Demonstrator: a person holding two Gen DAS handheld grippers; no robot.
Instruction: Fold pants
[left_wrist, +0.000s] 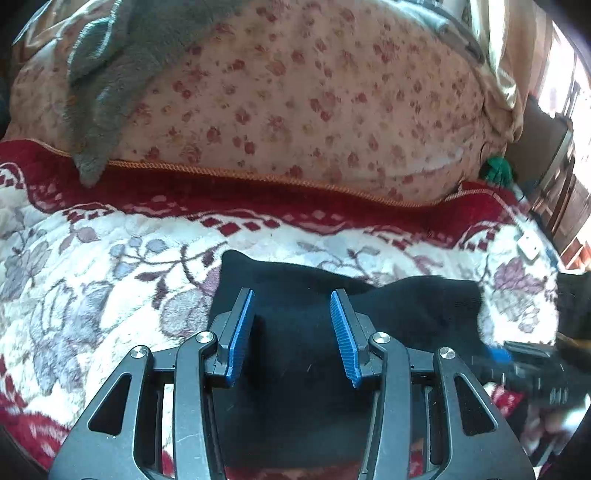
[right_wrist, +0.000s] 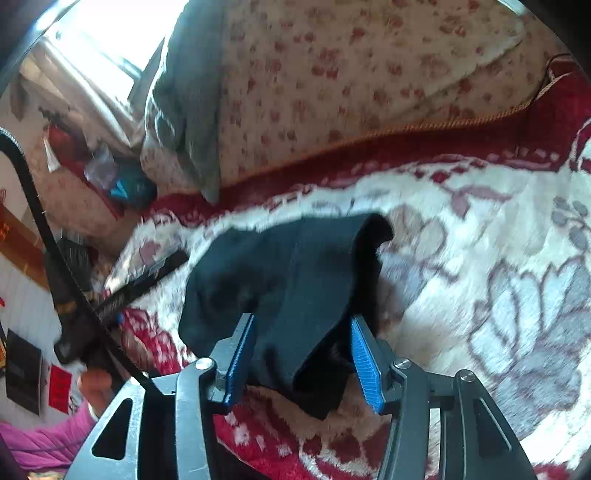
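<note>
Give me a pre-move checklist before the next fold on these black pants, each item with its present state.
1. Black pants lie on the floral blanket: ok.
2. Left gripper has its jaws apart with nothing pinched, over the cloth: ok.
3. Right gripper has its jaws apart, with cloth between the pads but not pressed: ok.
4. Pants flat: not ok; in the right wrist view the far edge curls up and the cloth bunches.
5. Grippers clear of each other: cannot tell; in the left wrist view the right gripper is a blur at the right edge.
6. Both legs aligned: cannot tell, as the black cloth hides the seams.
</note>
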